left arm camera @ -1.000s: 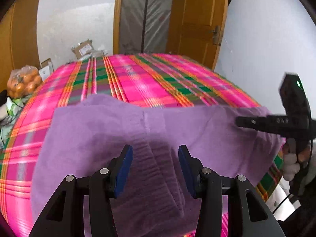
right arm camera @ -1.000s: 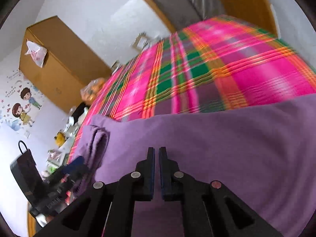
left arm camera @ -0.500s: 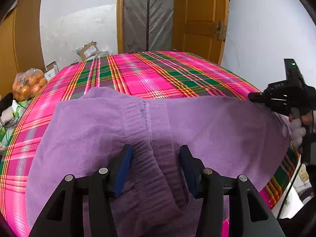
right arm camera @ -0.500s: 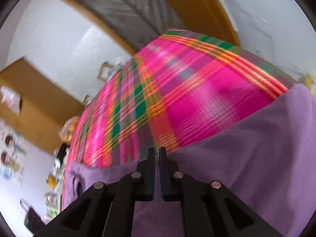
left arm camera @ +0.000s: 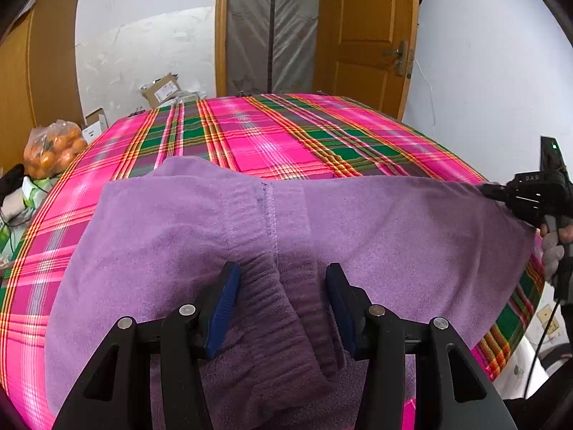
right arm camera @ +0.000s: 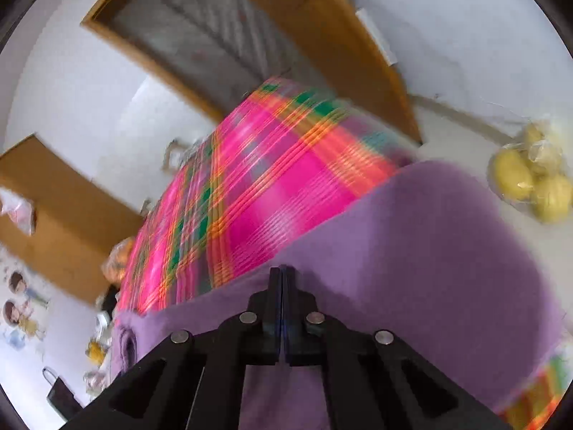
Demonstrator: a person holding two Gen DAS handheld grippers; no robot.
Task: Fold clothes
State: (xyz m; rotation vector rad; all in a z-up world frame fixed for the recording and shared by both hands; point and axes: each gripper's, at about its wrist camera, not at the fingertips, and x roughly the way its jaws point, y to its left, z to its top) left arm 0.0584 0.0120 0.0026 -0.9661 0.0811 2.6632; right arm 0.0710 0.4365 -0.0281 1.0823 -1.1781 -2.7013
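Note:
A purple garment (left arm camera: 394, 236) lies spread over the pink plaid cloth (left arm camera: 268, 136) of the bed. My left gripper (left arm camera: 281, 276) stands open low over its near part, with a bunched ribbed band (left arm camera: 272, 304) between the blue pads. In the left wrist view my right gripper (left arm camera: 483, 189) sits at the garment's far right corner, held by a person's hand (left arm camera: 553, 251). Its own view shows the right gripper (right arm camera: 282, 270) with jaws closing until they meet on the edge of the garment (right arm camera: 429, 251), where it borders the plaid cloth (right arm camera: 268, 186).
A bag of oranges (left arm camera: 50, 147) and cardboard boxes (left arm camera: 163, 89) lie on the floor past the bed's left side. A wooden door (left arm camera: 369, 36) stands behind the bed. A bag of yellow fruit (right arm camera: 533, 175) sits on the floor at the right.
The right gripper slid right along the garment's far edge to its corner, rolled, and its narrow gap closed. The left gripper stayed over the ribbed band.

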